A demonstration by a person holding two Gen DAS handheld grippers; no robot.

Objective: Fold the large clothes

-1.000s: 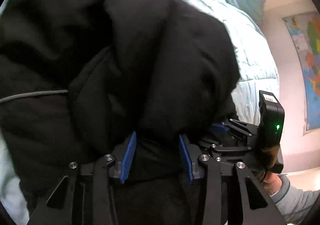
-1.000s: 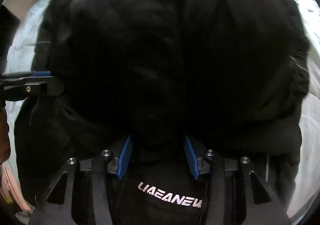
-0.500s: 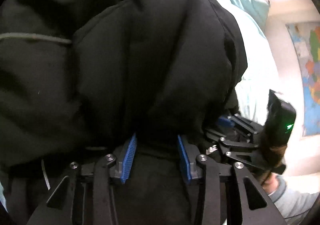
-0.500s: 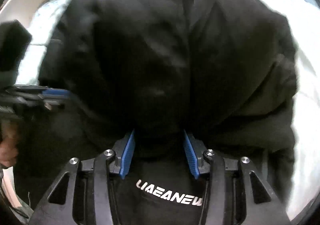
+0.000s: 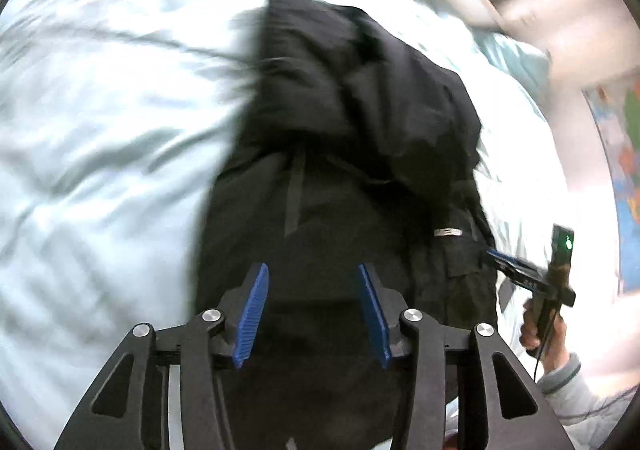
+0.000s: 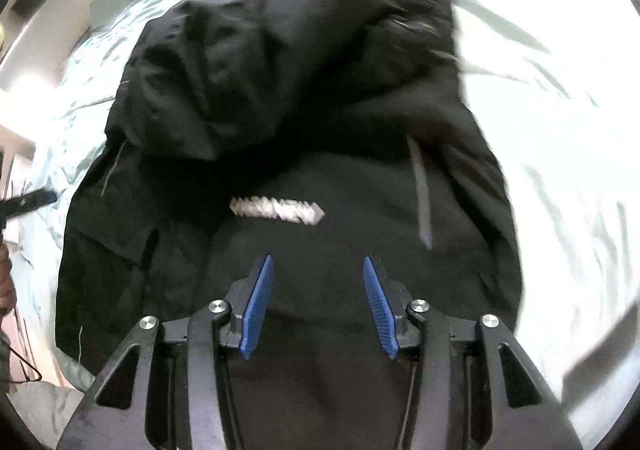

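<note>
1. The black jacket (image 6: 288, 122) is thick, matte and softly padded. It lies bunched on the bed, upper part folded over the lower in puffy ridges. A white printed logo (image 6: 278, 209) and a grey strip (image 6: 422, 194) mark the flat lower panel.
2. The bed cover (image 5: 100, 138) is pale mint, thin and rumpled into fine creases. It shows on both sides of the jacket.
3. Motion blur smears the logo's letters past reading and softens the jacket's outline. The near hem is hidden behind the tongs' black frames, and no bed corner is visible.
4. The left tongs (image 5: 313, 310) hang above the jacket's lower panel with blue ribbed pads parted, opening, pressing on no cloth.
5. The right tongs (image 6: 318, 302) hang likewise over the panel below the logo, half wide, empty.
6. In the left wrist view a hand (image 5: 542, 326) in a grey sleeve (image 5: 568, 394) holds the right tongs off the jacket's right side.
</note>
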